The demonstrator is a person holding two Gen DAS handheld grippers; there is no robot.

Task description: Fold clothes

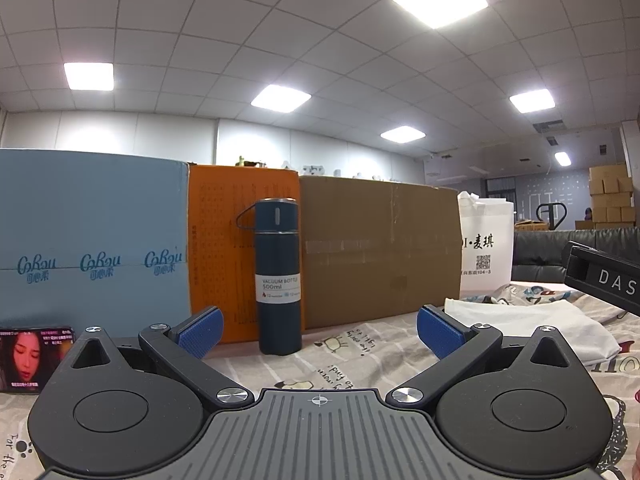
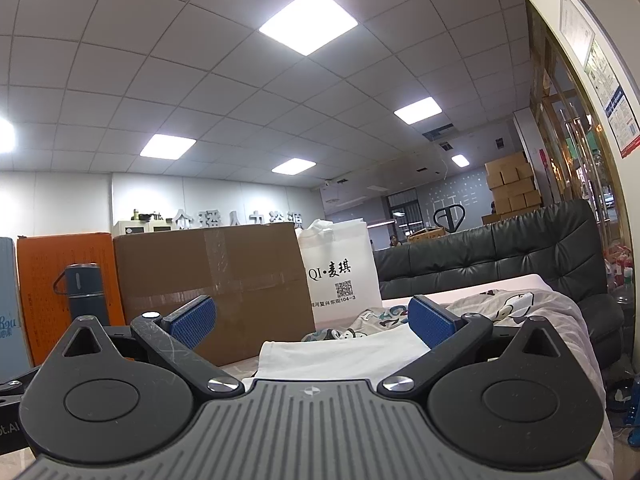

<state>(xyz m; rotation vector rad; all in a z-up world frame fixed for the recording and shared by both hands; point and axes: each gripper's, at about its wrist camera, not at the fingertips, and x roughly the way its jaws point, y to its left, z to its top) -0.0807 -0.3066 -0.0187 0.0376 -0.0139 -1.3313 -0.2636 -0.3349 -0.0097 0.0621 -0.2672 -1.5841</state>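
Observation:
A white garment (image 1: 532,326) lies folded flat on the cartoon-print sheet (image 1: 344,360), to the right of my left gripper. In the right wrist view the white garment (image 2: 340,354) lies just ahead of and under my right gripper. My left gripper (image 1: 318,330) is open and empty, low over the sheet, facing the boxes. My right gripper (image 2: 312,322) is open and empty, its jaws wide apart above the garment's near edge. Part of the right gripper's body (image 1: 604,280) shows at the right edge of the left wrist view.
A dark blue vacuum bottle (image 1: 279,276) stands before an orange box (image 1: 224,248). A blue box (image 1: 92,240), a brown carton (image 1: 380,248) and a white bag (image 1: 486,248) line the back. A phone (image 1: 32,356) stands at left. A black sofa (image 2: 500,256) is behind.

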